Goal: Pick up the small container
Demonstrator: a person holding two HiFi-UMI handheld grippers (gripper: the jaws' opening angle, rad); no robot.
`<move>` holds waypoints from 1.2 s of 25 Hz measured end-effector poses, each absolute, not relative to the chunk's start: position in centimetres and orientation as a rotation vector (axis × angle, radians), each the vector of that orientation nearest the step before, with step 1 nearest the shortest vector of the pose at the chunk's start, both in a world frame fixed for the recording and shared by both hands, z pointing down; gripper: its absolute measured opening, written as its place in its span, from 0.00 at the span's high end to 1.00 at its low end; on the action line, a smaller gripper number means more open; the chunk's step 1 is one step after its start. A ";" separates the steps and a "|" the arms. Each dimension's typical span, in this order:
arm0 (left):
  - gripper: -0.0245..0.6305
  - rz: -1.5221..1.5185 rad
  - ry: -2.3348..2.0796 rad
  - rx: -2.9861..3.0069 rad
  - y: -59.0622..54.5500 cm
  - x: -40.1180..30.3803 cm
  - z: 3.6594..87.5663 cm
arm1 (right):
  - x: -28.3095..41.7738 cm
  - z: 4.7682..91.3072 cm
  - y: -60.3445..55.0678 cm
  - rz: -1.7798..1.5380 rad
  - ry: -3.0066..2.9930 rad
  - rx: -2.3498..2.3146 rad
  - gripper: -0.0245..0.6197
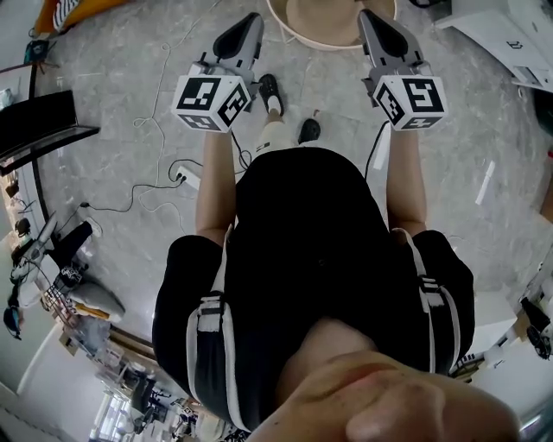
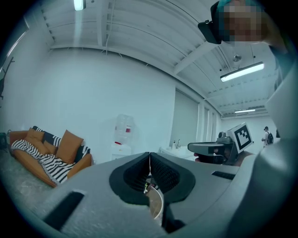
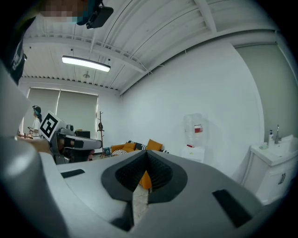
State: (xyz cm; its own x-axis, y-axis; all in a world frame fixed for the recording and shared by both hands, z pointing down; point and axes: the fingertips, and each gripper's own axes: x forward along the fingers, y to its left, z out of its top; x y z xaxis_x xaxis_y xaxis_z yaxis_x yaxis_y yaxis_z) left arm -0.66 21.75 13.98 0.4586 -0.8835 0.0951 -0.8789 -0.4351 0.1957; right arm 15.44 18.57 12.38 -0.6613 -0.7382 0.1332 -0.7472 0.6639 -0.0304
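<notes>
No small container shows in any view. In the head view the person holds both grippers out in front at chest height over the floor. My left gripper (image 1: 251, 21) points forward with its jaws pressed together and nothing between them; in the left gripper view (image 2: 149, 160) the pads meet in a thin line. My right gripper (image 1: 371, 19) is held parallel to it, jaws also together and empty, as the right gripper view (image 3: 147, 158) shows. Each gripper appears in the other's view: the right gripper (image 2: 219, 148) and the left gripper (image 3: 70, 142), both level.
A round pale wooden rim (image 1: 298, 36) lies just ahead of the grippers. Cables and a power strip (image 1: 186, 177) trail over the grey floor at left. An orange sofa (image 2: 46, 160), a water dispenser (image 2: 122, 139) and a sink cabinet (image 3: 274, 167) stand along the white walls.
</notes>
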 end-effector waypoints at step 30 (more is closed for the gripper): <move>0.93 0.020 -1.217 2.510 -2.9 -10.5 24.9 | 3.8 19.4 -0.8 0.291 -2.555 1.429 0.95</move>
